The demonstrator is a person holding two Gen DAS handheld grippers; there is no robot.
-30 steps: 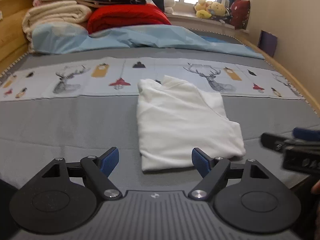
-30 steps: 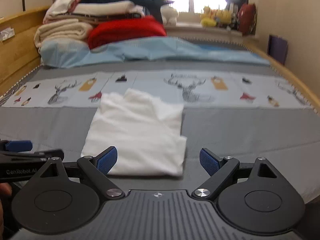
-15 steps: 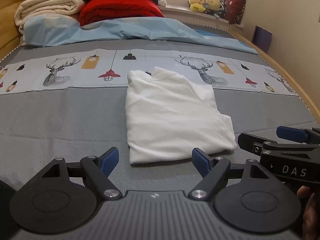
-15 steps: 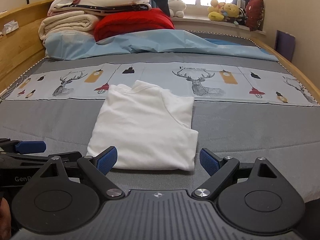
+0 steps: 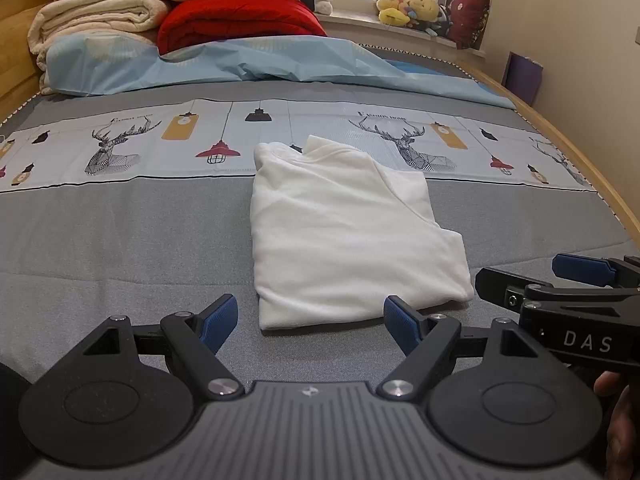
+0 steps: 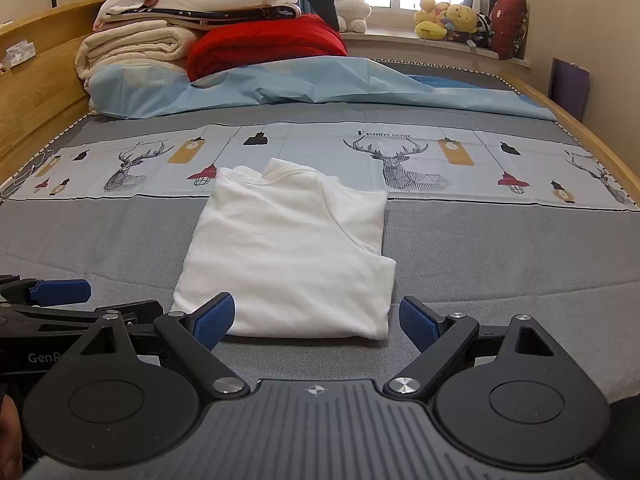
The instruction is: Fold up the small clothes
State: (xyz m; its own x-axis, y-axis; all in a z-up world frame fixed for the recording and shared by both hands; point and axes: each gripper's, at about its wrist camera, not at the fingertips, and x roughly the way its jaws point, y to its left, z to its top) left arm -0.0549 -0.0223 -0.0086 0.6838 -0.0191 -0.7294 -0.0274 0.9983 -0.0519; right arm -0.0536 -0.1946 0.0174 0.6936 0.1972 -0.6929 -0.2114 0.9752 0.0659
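Observation:
A small white garment (image 5: 344, 236) lies folded into a rough rectangle on the grey bedspread; it also shows in the right wrist view (image 6: 296, 256). My left gripper (image 5: 310, 320) is open and empty, just short of the garment's near edge. My right gripper (image 6: 316, 318) is open and empty, also at the near edge. The right gripper shows at the right of the left wrist view (image 5: 560, 280). The left gripper shows at the left of the right wrist view (image 6: 60, 300).
A printed deer-and-lamp band (image 5: 120, 148) crosses the bed behind the garment. A light blue sheet (image 5: 240, 64), a red quilt (image 5: 240, 20) and stacked blankets (image 5: 100, 12) lie at the far end. Plush toys (image 5: 408, 8) sit on the windowsill. A wooden bed rail (image 5: 580, 152) runs along the right.
Both grippers have drawn back and risen slightly from the garment, staying open. The garment has not moved.

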